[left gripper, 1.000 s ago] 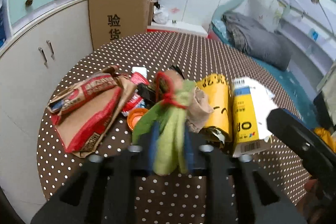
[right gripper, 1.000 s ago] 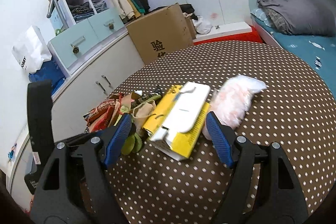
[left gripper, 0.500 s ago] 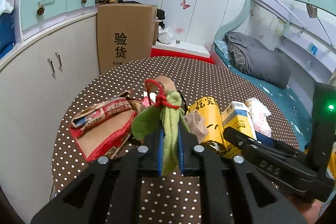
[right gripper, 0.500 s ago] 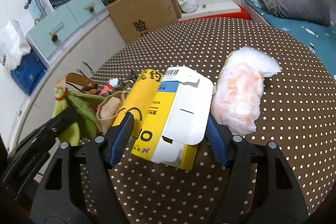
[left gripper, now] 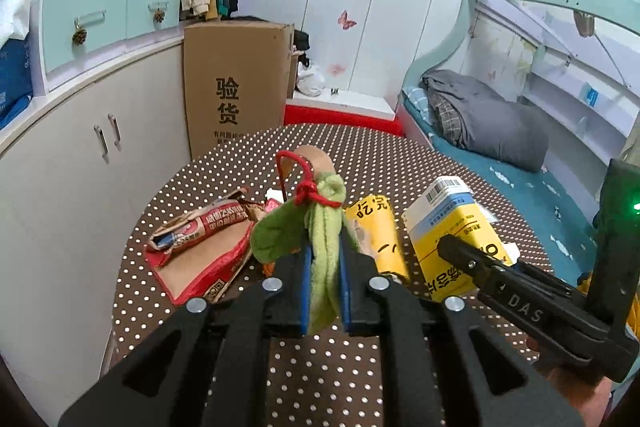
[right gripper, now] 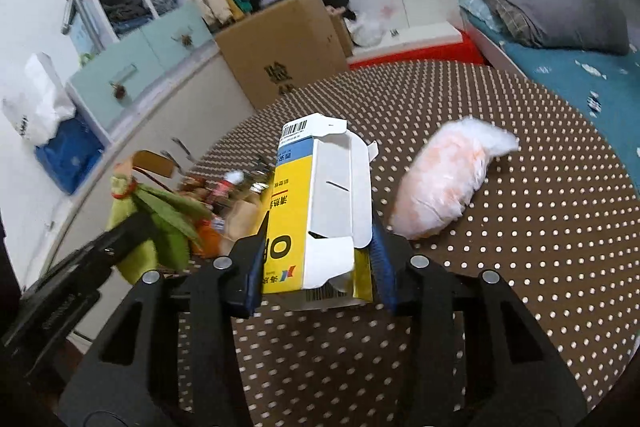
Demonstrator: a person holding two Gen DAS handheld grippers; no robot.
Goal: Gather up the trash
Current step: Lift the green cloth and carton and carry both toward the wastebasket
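My left gripper [left gripper: 325,269] is shut on a green cloth bundle [left gripper: 320,223] tied with red string, held above the dotted table [left gripper: 360,163]. It also shows in the right wrist view [right gripper: 160,215]. My right gripper [right gripper: 318,259] is shut on a yellow and white carton [right gripper: 316,203], lifted off the table; the carton also shows in the left wrist view [left gripper: 452,223]. A red and brown paper bag [left gripper: 204,247] and a yellow packet [left gripper: 378,227] lie on the table. A pink-white plastic bag [right gripper: 444,183] lies to the right.
A cardboard box [left gripper: 236,87] stands beyond the table's far edge. White cabinets [left gripper: 80,155] run along the left. A bed with a grey blanket [left gripper: 484,119] is at the right. Small scraps lie behind the cloth bundle.
My left gripper has lifted the green cloth bundle off the pile. My right gripper has closed on the yellow and white carton and raised it.
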